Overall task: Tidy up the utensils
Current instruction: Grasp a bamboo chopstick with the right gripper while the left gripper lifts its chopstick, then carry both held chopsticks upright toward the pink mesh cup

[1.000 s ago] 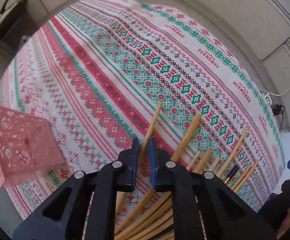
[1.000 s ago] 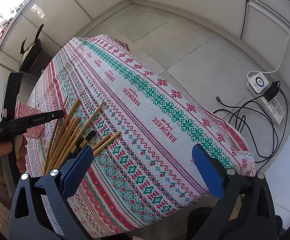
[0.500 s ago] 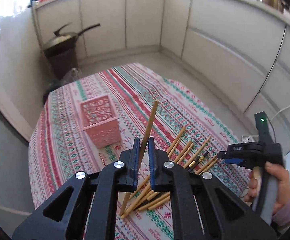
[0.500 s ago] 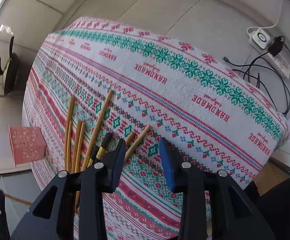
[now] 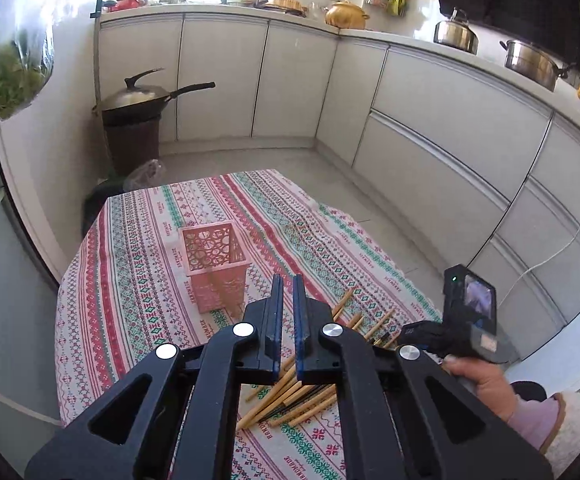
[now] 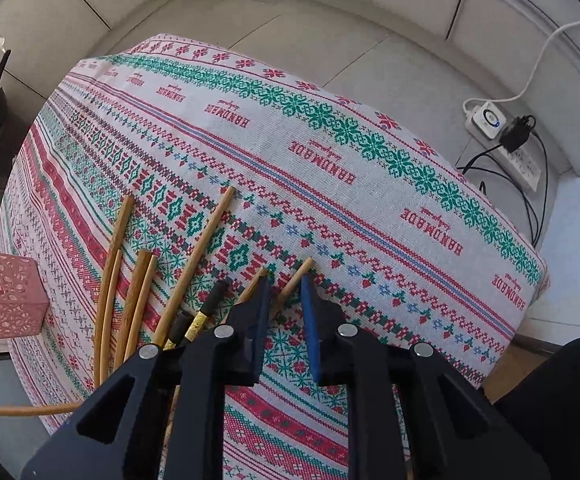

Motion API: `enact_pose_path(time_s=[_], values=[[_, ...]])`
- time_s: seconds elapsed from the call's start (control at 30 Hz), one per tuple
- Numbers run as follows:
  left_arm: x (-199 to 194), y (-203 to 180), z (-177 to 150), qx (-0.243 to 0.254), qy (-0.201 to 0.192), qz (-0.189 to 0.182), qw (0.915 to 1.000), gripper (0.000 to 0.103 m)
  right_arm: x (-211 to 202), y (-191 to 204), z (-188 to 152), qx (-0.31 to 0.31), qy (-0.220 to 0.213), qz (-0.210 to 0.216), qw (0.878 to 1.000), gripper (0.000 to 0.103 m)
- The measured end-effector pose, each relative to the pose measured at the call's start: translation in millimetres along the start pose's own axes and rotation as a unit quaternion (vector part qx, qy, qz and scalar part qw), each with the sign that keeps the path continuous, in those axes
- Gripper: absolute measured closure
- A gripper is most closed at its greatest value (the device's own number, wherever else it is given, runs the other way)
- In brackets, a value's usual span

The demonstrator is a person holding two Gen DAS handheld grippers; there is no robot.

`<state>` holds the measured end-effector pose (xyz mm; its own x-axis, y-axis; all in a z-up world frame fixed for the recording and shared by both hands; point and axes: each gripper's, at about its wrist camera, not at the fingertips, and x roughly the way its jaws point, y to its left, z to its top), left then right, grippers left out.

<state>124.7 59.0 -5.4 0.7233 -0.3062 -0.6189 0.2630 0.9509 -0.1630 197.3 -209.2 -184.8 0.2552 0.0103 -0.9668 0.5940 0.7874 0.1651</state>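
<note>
A pink perforated holder [image 5: 215, 264] [image 6: 5, 296] stands upright on the patterned tablecloth [image 6: 330, 152]. Several wooden chopsticks [image 5: 290, 396] [image 6: 129, 280] lie fanned beside it, with a dark one [image 6: 209, 300] among them. My left gripper [image 5: 287, 280] hangs above the table, shut, and no chopstick shows between or beyond its pads. My right gripper [image 6: 283, 284] points down at the cloth with its jaws closing. The right-most chopstick [image 6: 302, 272] lies between its fingertips, and a gap still shows on both sides. One chopstick [image 6: 17, 409] hangs in the air at lower left; what holds it is hidden.
A hand [image 5: 478, 376] grips the right tool's handle. A lidded wok [image 5: 137, 100] sits on a dark bin on the floor beyond the table. A power strip with cables [image 6: 490, 120] lies on the floor past the table's right edge. Cupboards line the walls.
My left gripper rose and tilted up, and the chopstick that stuck out between its pads no longer shows there. My right jaws narrowed from wide open and came down around the right-most chopstick.
</note>
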Motion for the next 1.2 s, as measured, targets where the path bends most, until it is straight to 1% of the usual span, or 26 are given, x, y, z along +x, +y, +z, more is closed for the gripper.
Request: enact_pose_path(time_s=[0.03, 0.1, 0.17, 0.23, 0.27, 0.3, 0.33, 0.37, 0.4, 0.43, 0.47, 0.5, 0.57, 0.6, 0.63, 0.67, 0.73, 0.77, 0.8, 0.83, 0.93, 1.03, 1.1, 1.13, 1.17, 1.2], values=[[-0.3, 0.1, -0.1, -0.001, 0.0, 0.0, 1.0, 0.1, -0.4, -2.0, -1.2, 0.001, -0.008, 0.008, 1.0, 0.089], [-0.9, 0.9, -0.3, -0.003, 0.0, 0.001, 1.0, 0.1, -1.5, -11.2, -2.3, 0.012, -0.016, 0.033, 0.999, 0.096], [-5.4, 3.7, 0.6, -0.006, -0.004, 0.001, 1.0, 0.1, -3.7, -18.6, -3.3, 0.01, -0.015, 0.061, 0.998, 0.098], [-11.7, 11.8, 2.2, -0.02, -0.008, -0.005, 0.9998, 0.1, -12.8, -23.1, -7.1, -0.004, -0.029, 0.076, 0.997, 0.098], [-12.9, 18.7, 2.7, -0.035, -0.004, -0.01, 0.9993, 0.1, -19.8, -24.1, -10.7, -0.011, -0.038, 0.089, 0.995, 0.098], [-9.5, 30.9, 2.2, -0.061, 0.01, -0.011, 0.998, 0.098, -25.2, -25.4, -12.3, -0.018, -0.043, 0.099, 0.994, 0.098], [-2.7, 44.4, 0.4, -0.094, 0.029, -0.012, 0.9951, 0.098, -29.6, -26.2, -13.3, -0.025, -0.046, 0.108, 0.993, 0.098], [8.2, 61.1, -3.5, -0.135, 0.053, -0.014, 0.9894, 0.096, -34.3, -25.2, -14.7, -0.029, -0.048, 0.115, 0.992, 0.098], [24.3, 83.1, -11.0, -0.188, 0.086, -0.014, 0.9783, 0.09, -37.8, -26.0, -16.1, -0.033, -0.051, 0.124, 0.99, 0.098], [40.6, 103.7, -20.0, -0.236, 0.117, -0.014, 0.9647, 0.087, -40.9, -26.1, -17.2, -0.035, -0.053, 0.131, 0.989, 0.098], [56.5, 123.4, -30.7, -0.281, 0.144, -0.011, 0.9487, 0.085, -42.4, -26.0, -16.7, -0.036, -0.053, 0.136, 0.989, 0.098], [73.9, 143.5, -43.7, -0.326, 0.173, -0.002, 0.9295, 0.085, -42.7, -26.9, -16.2, -0.037, -0.05, 0.144, 0.988, 0.098], [99.9, 172.4, -61.5, -0.384, 0.204, 0.021, 0.9003, 0.085, -42.3, -29.6, -18.1, -0.034, -0.045, 0.154, 0.986, 0.098], [107.8, 181.3, -64.7, -0.395, 0.207, 0.035, 0.8942, 0.085, -41.4, -30.0, -18.3, -0.035, -0.043, 0.158, 0.986, 0.098], [114.0, 188.0, -65.2, -0.402, 0.205, 0.052, 0.8908, 0.085, -39.7, -29.7, -18.3, -0.036, -0.04, 0.162, 0.985, 0.098], [118.6, 192.5, -63.5, -0.404, 0.199, 0.065, 0.8904, 0.085, -37.7, -30.2, -18.1, -0.038, -0.037, 0.167, 0.985, 0.098], [127.6, 196.0, -58.4, -0.401, 0.187, 0.082, 0.8931, 0.08, -34.1, -30.3, -17.5, -0.045, -0.033, 0.174, 0.983, 0.098], [132.7, 195.5, -56.5, -0.398, 0.186, 0.087, 0.8939, 0.075, -32.3, -30.7, -17.9, -0.049, -0.032, 0.177, 0.983, 0.098], [140.1, 194.3, -53.5, -0.395, 0.19, 0.094, 0.8938, 0.073, -30.3, -29.8, -17.2, -0.053, -0.031, 0.18, 0.982, 0.098], [147.0, 193.6, -49.7, -0.391, 0.195, 0.102, 0.8937, 0.073, -28.0, -28.8, -15.7, -0.057, -0.03, 0.184, 0.981, 0.098], [168.5, 197.5, -40.0, -0.373, 0.203, 0.146, 0.8933, 0.073, -21.6, -27.2, -12.6, -0.068, -0.024, 0.189, 0.979, 0.098], [187.5, 205.1, -31.4, -0.37, 0.211, 0.169, 0.889, 0.073, -14.9, -27.6, -7.9, -0.072, -0.014, 0.195, 0.978, 0.098], [199.6, 210.1, -30.3, -0.364, 0.225, 0.184, 0.885, 0.073, -12.1, -27.5, -5.4, -0.073, -0.008, 0.2, 0.977, 0.098], [202.2, 207.8, -26.7, -0.35, 0.224, 0.196, 0.8886, 0.073, -11.6, -26.8, -4.2, -0.074, -0.005, 0.204, 0.976, 0.098], [205.6, 204.3, -25.3, -0.332, 0.234, 0.213, 0.8887, 0.079, -11.8, -25.6, -3.3, -0.075, -0.004, 0.208, 0.975, 0.098], [206.1, 200.3, -24.7, -0.32, 0.236, 0.221, 0.8905, 0.091, -12.9, -24.3, -2.8, -0.078, -0.004, 0.212, 0.974, 0.098]])
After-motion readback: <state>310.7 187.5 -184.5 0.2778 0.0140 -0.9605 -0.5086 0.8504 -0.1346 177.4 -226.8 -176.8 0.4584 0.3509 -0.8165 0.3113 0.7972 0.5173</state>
